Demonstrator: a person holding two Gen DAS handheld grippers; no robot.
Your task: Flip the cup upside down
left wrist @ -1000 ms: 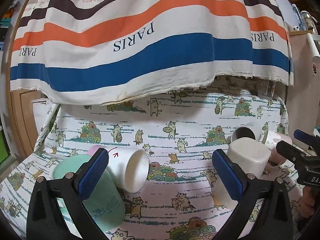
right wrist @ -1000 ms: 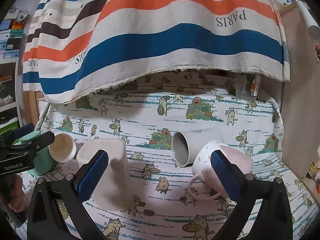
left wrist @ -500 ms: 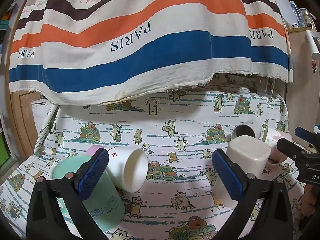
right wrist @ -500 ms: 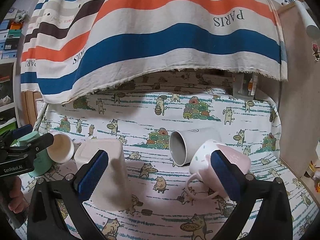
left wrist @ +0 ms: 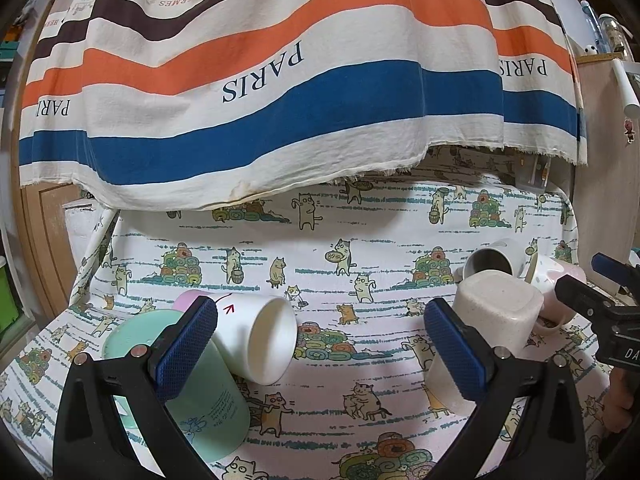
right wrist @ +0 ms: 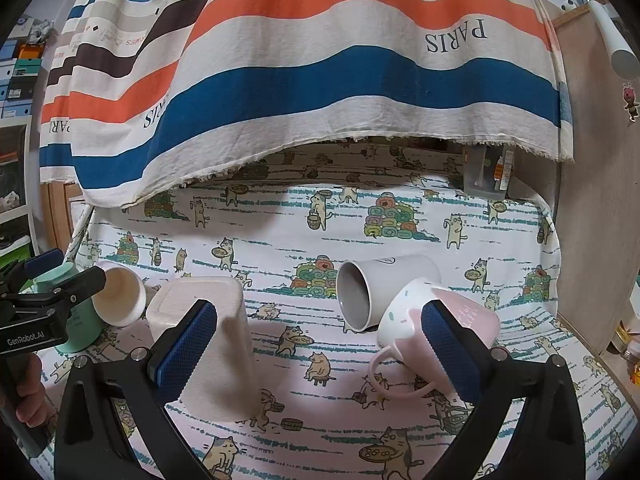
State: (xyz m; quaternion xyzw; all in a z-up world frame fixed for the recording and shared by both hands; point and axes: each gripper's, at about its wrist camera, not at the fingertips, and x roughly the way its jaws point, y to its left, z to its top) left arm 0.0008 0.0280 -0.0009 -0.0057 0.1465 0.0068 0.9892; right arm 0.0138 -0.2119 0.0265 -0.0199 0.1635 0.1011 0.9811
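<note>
Both hand-held grippers spread wide, holding nothing: left hand-held gripper [left wrist: 320, 342], right hand-held gripper [right wrist: 318, 342]. Cat-print cloth on table [right wrist: 400, 208], soft, wrinkled. Beige square cup [right wrist: 208, 328] upside down, matte, speckled, near left. Grey cup [right wrist: 380, 284] lies sideways touching glossy pink mug [right wrist: 448, 320], right. Mint cup [left wrist: 200, 392] inverted; white cup [left wrist: 256, 336] on its side against it.

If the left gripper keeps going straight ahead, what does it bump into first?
Probably the white cup lying on its side, just left of centre ahead of the open left gripper. Otherwise it reaches cat-print cloth; depth is unclear.
</note>
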